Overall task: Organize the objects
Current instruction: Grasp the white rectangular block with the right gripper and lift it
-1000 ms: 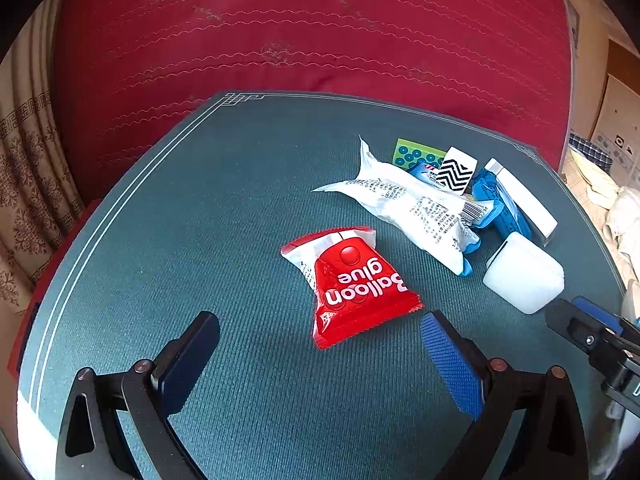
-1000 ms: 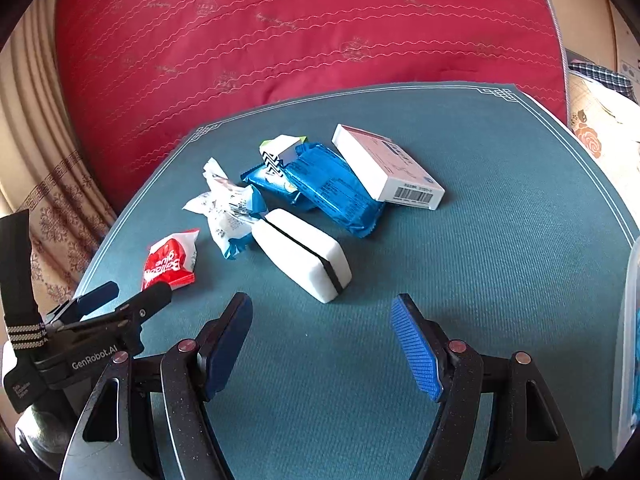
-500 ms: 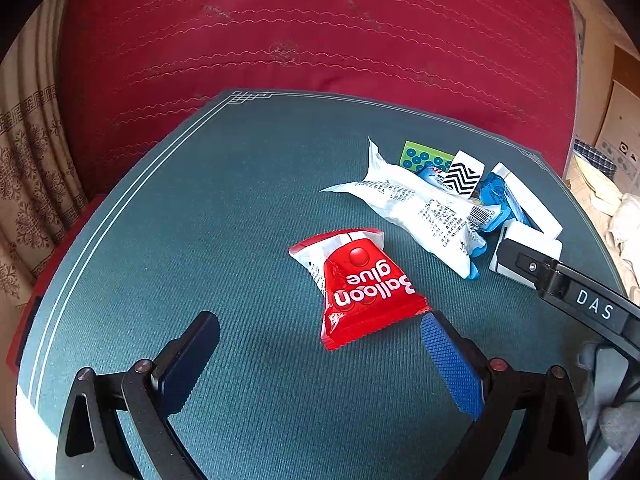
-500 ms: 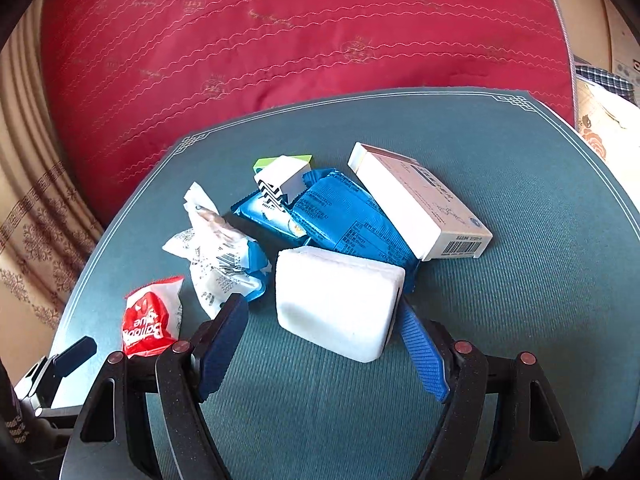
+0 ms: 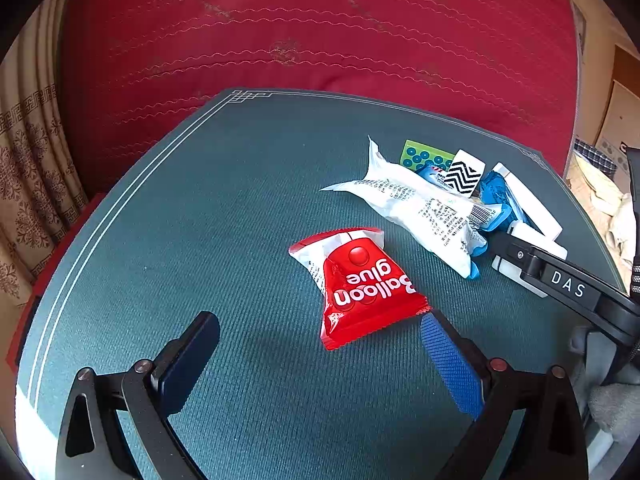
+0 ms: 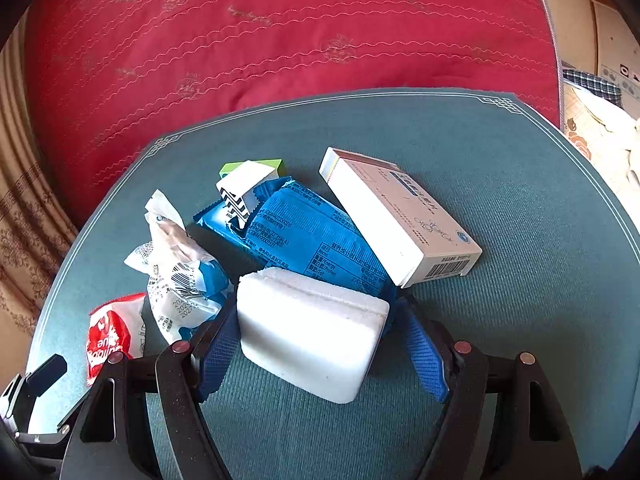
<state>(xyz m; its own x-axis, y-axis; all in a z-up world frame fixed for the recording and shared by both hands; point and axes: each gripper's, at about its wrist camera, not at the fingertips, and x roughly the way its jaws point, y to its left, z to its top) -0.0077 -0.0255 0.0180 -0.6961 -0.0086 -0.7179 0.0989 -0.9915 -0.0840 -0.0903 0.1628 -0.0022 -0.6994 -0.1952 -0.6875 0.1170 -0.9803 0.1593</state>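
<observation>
While the left tongs (image 5: 320, 356) hang wide and empty over the green worktop (image 5: 192, 216), the right tongs (image 6: 316, 344) have just been closing around the white foam block (image 6: 312, 332). The block lies between their blue pads: the left pad already touches its side, and the right pad seems just beside the other end, so I judge the grip is not yet firm. The long axis of the block runs across the gap, from one pad to the other, which suits the squeeze. Just beyond the block lie the blue wrapper (image 6: 308, 236) and the white carton (image 6: 400, 216), so a lift must go clear of them. The red Balloon glue sachet (image 5: 360, 284) lies just ahead of the left tongs, nearer their right pad.
</observation>
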